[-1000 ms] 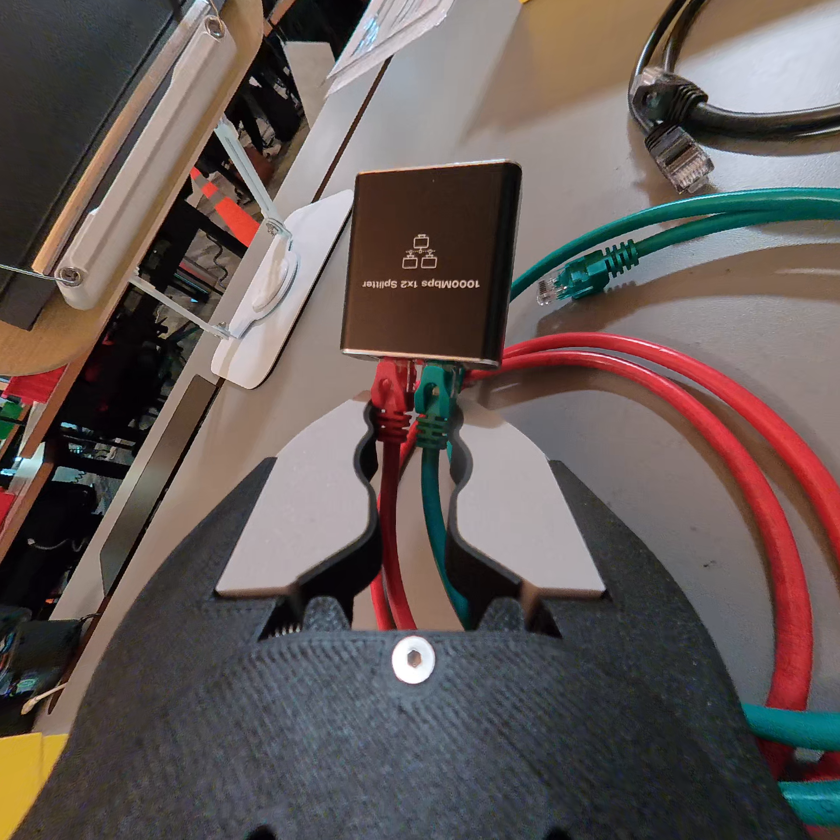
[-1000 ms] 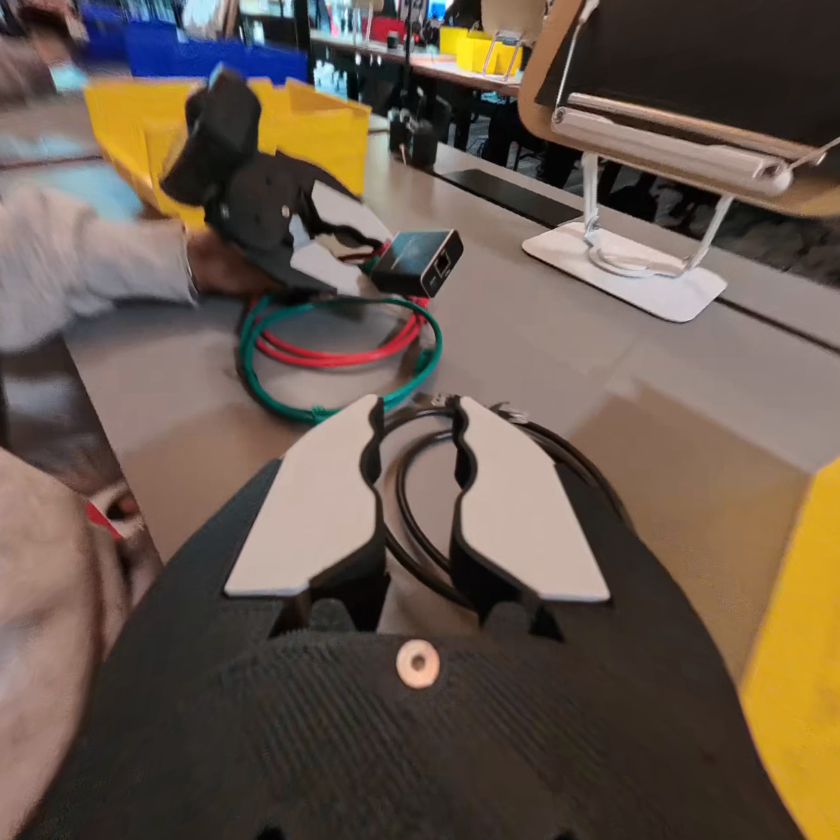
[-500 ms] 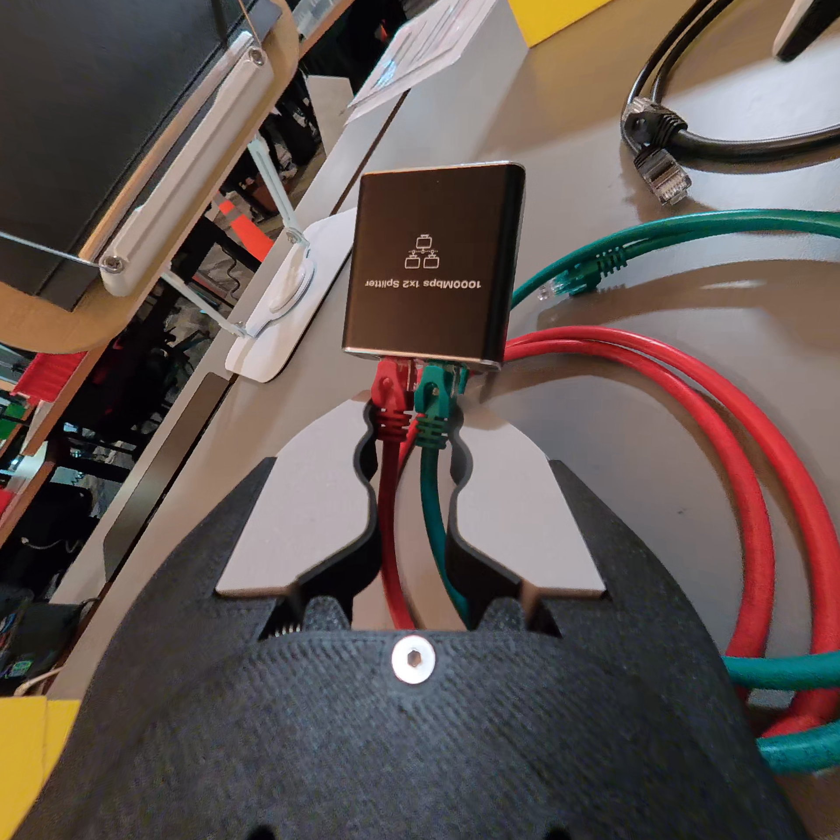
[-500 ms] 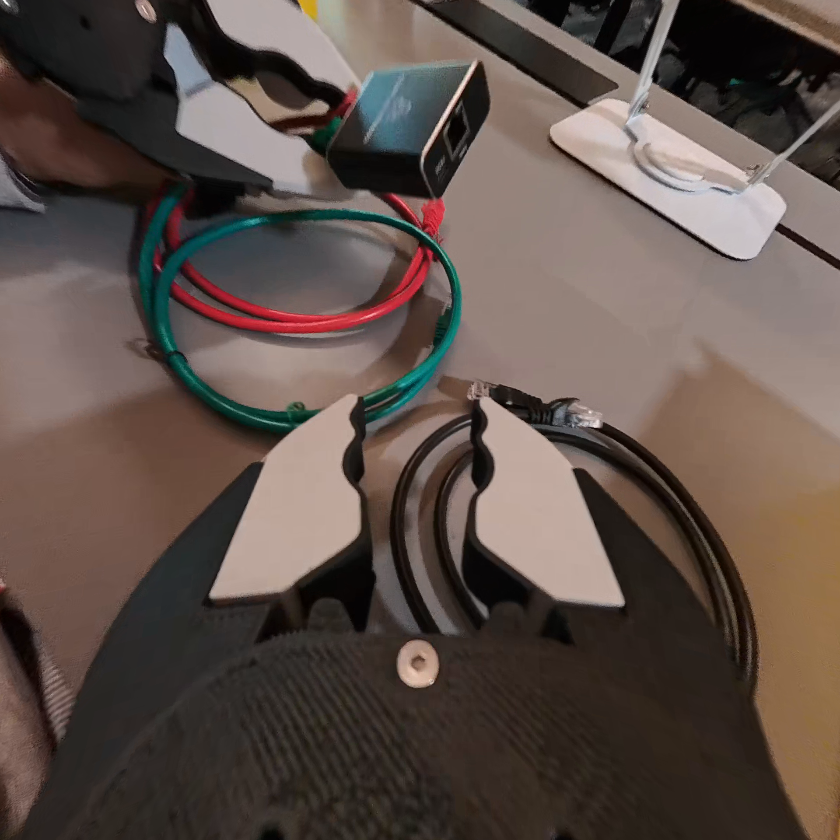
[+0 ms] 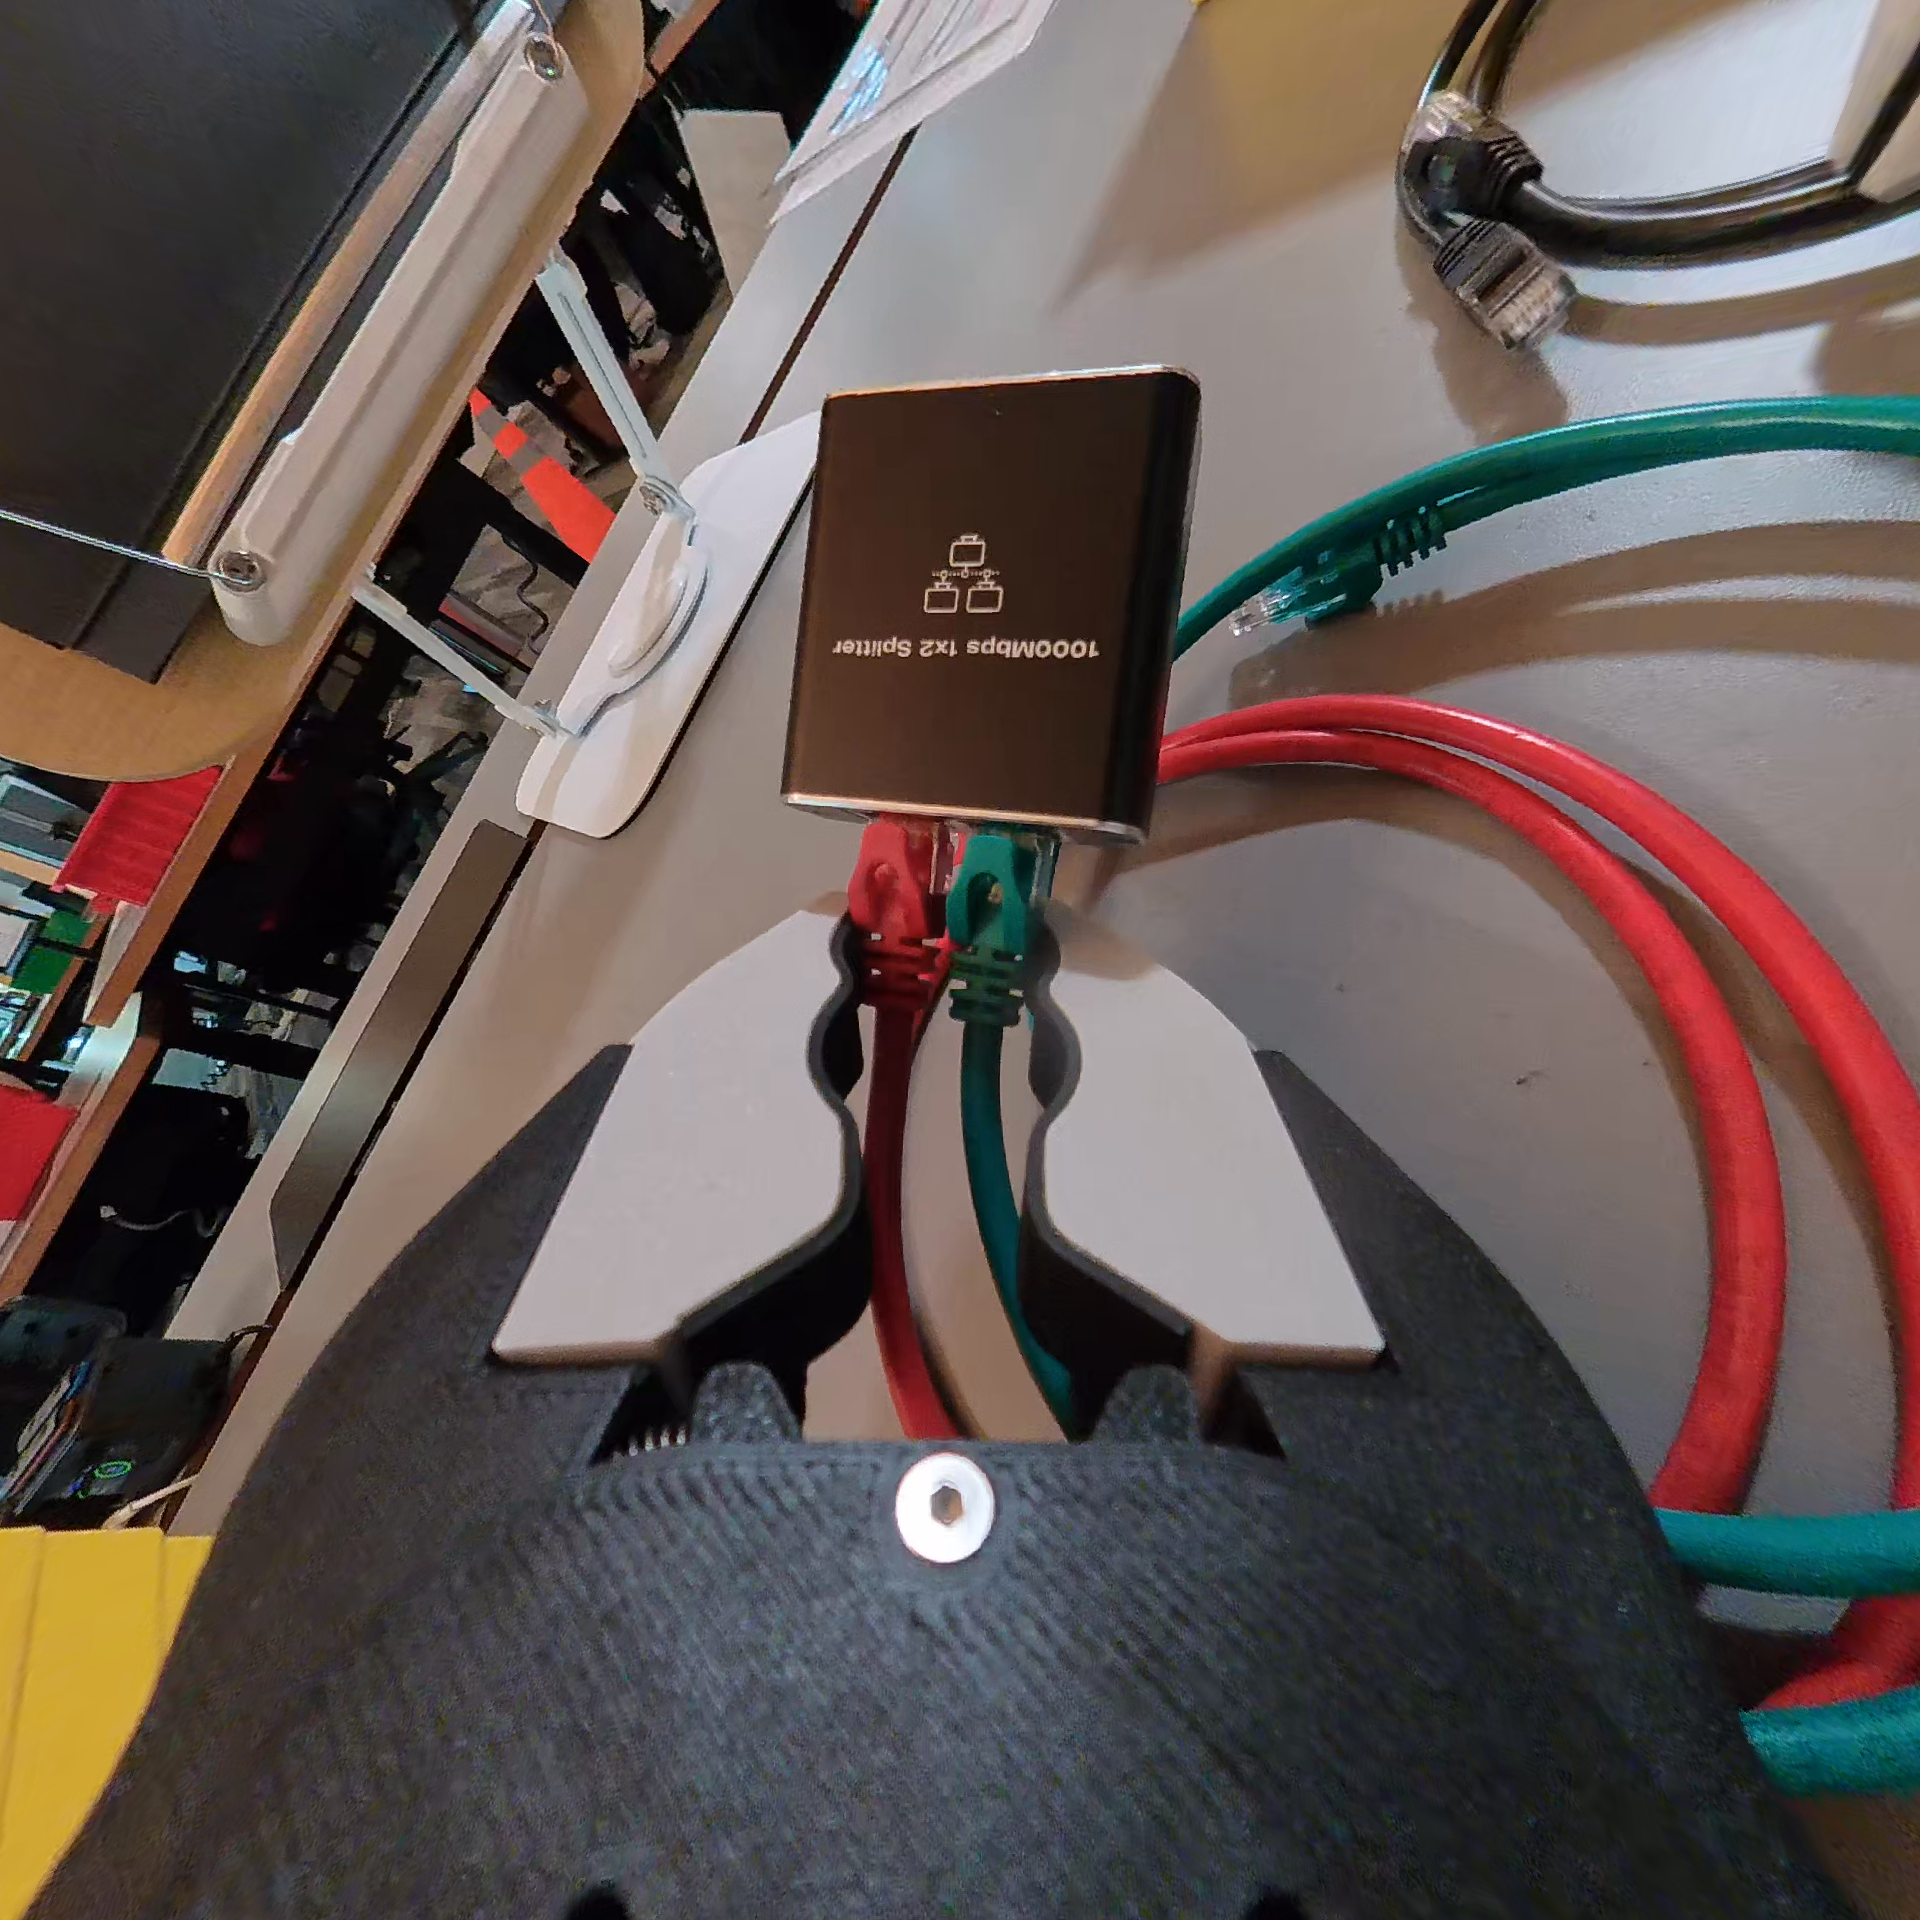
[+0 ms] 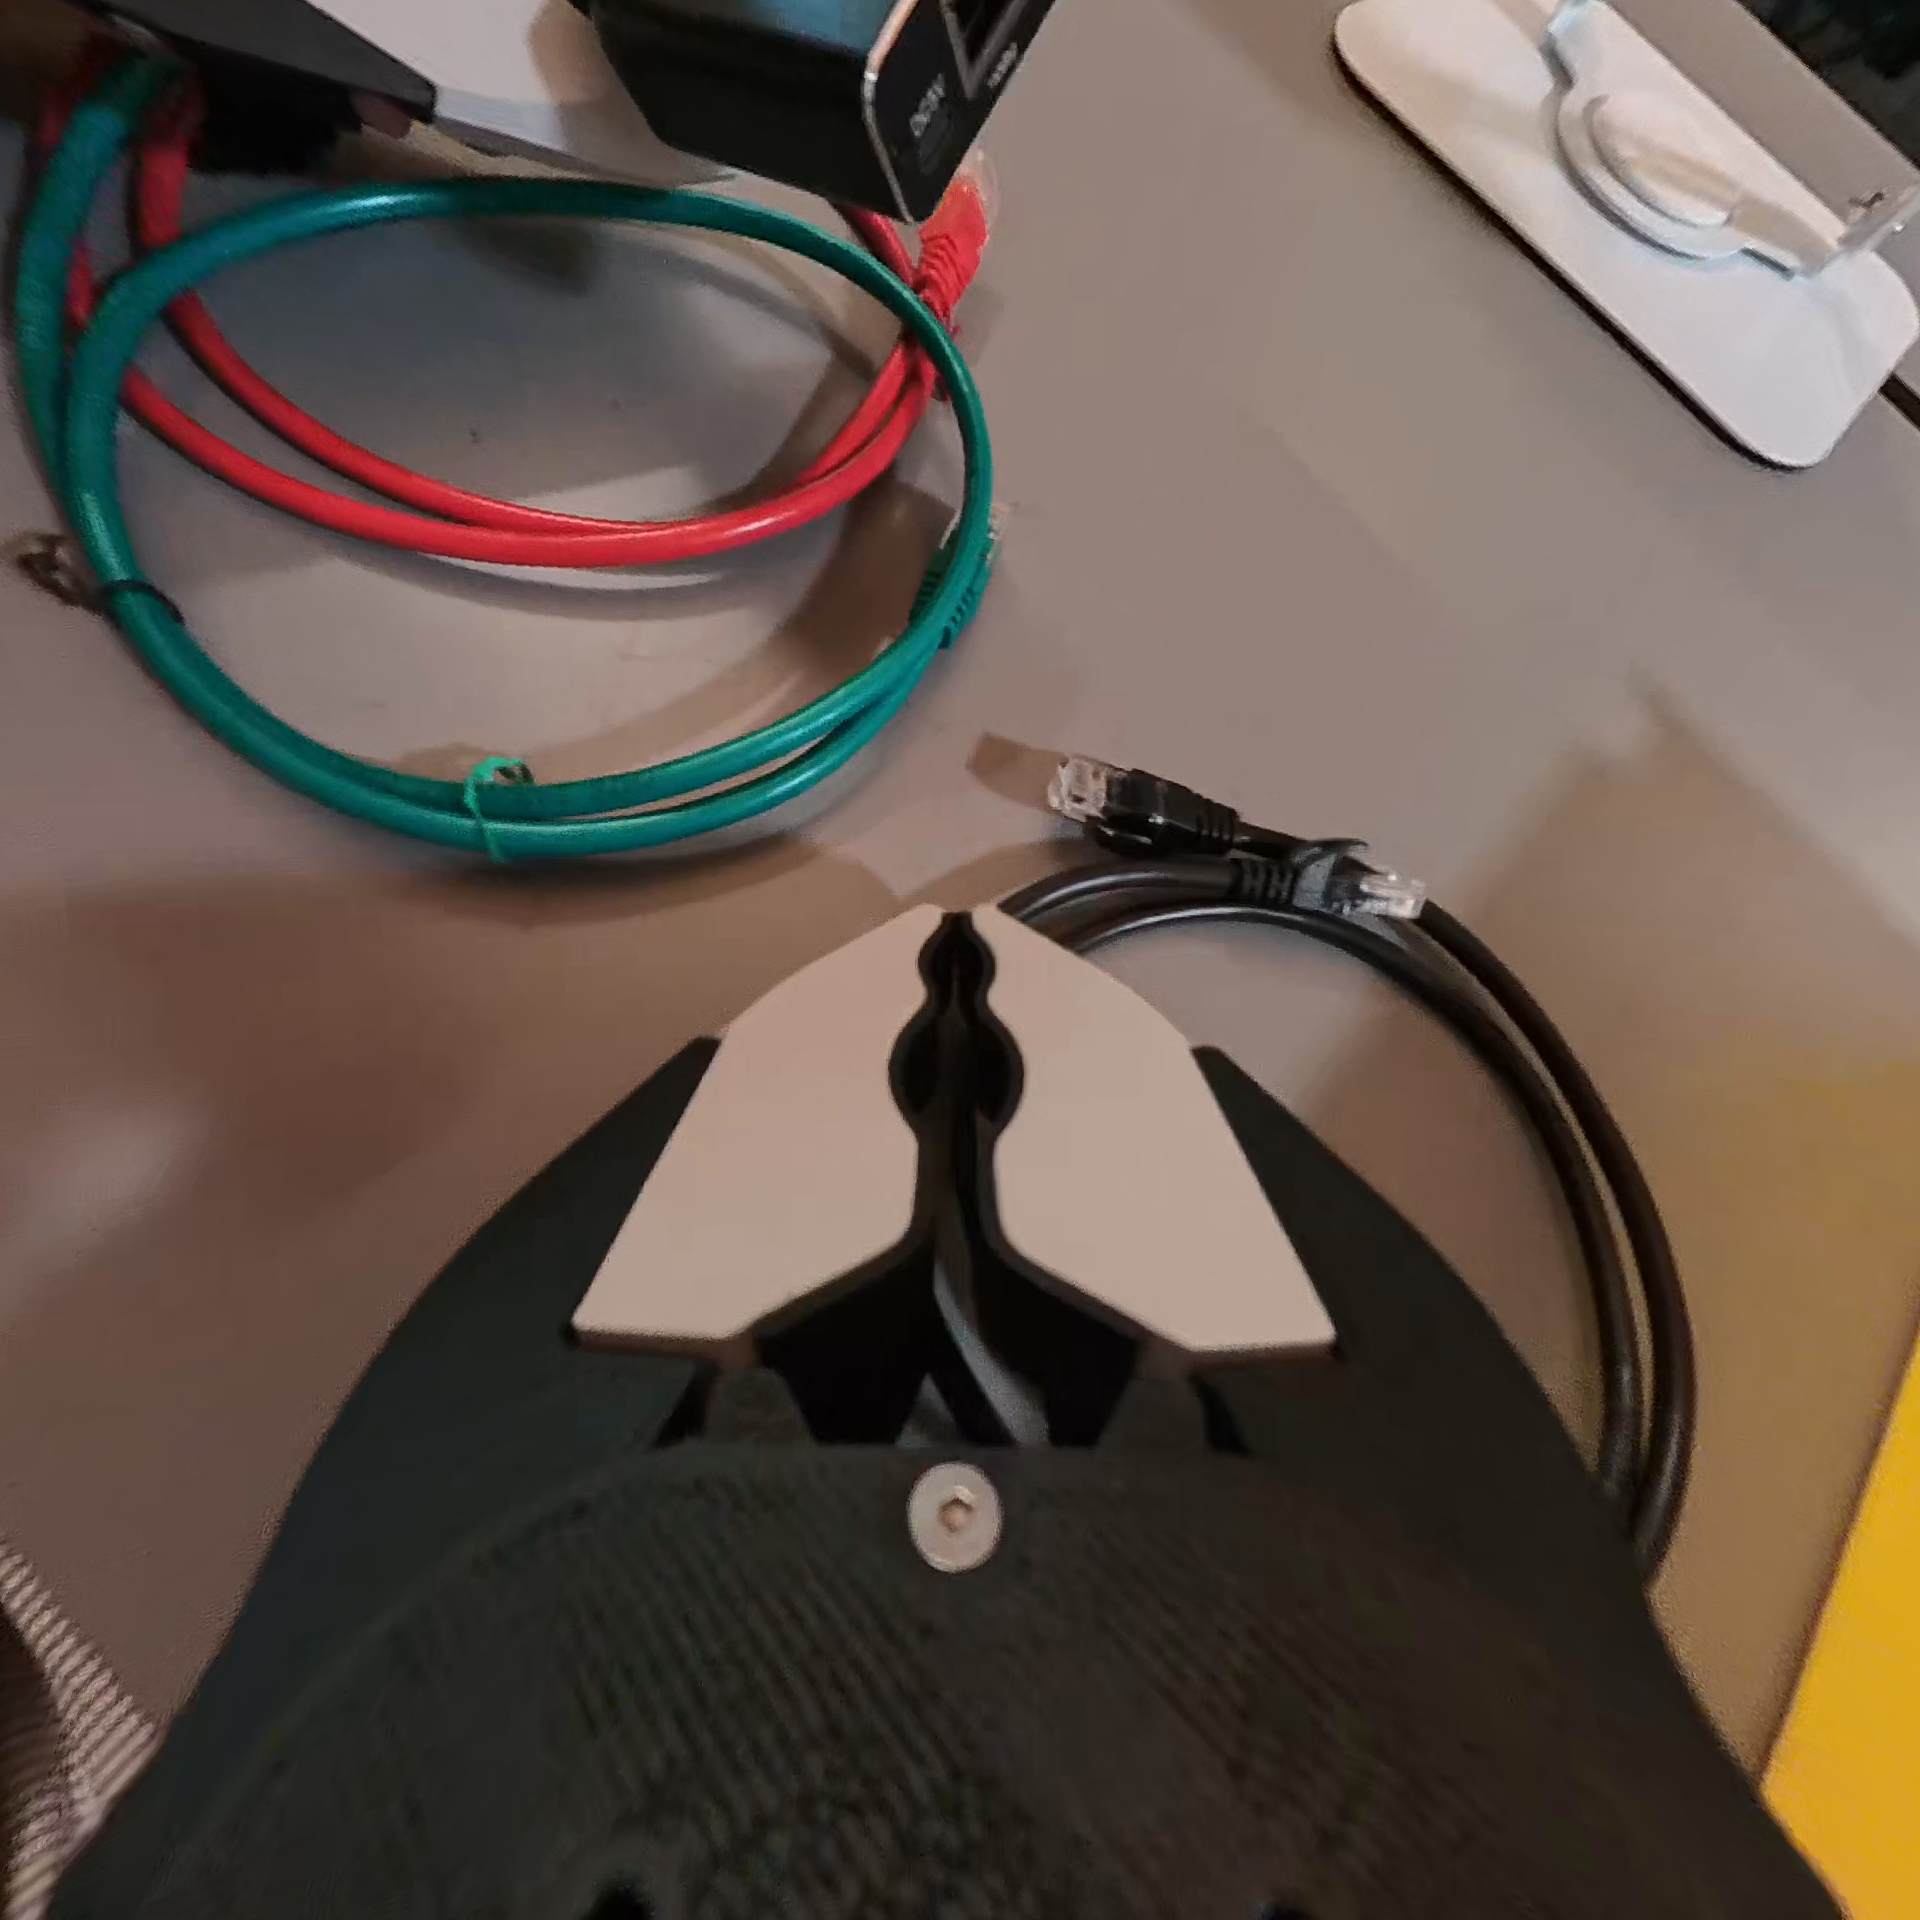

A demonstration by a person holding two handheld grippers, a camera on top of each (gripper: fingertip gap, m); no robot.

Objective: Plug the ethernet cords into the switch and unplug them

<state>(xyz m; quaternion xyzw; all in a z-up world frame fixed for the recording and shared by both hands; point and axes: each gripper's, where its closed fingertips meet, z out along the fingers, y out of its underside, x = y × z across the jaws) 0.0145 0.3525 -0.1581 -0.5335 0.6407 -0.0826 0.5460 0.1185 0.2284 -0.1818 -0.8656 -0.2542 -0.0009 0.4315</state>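
My left gripper point(image 5: 945, 935) is shut on the red plug point(image 5: 891, 904) and the green plug point(image 5: 992, 914), side by side. Both are plugged into the near end of the black switch point(image 5: 987, 592). In the right wrist view the switch point(image 6: 790, 94) hangs above the table. My right gripper point(image 6: 958, 914) is shut, tips together with nothing between them. It sits just left of the coiled black cord point(image 6: 1507, 1039), whose two plugs point(image 6: 1143, 800) lie loose on the table. The green cord's free plug point(image 5: 1320, 582) and the red cord's free plug point(image 6: 951, 239) also lie loose.
Red and green cord loops point(image 6: 520, 520) lie on the grey table point(image 6: 1351, 520) left of my right gripper. A white stand base point(image 6: 1662, 208) sits at the far right, holding a dark screen point(image 5: 208, 260). A yellow bin point(image 6: 1849, 1610) stands at the right edge.
My right gripper moved in low over the black cord, opened wider, then shut; the cord that lay between its fingers now lies to their right. My left gripper kept hold of the plugs.
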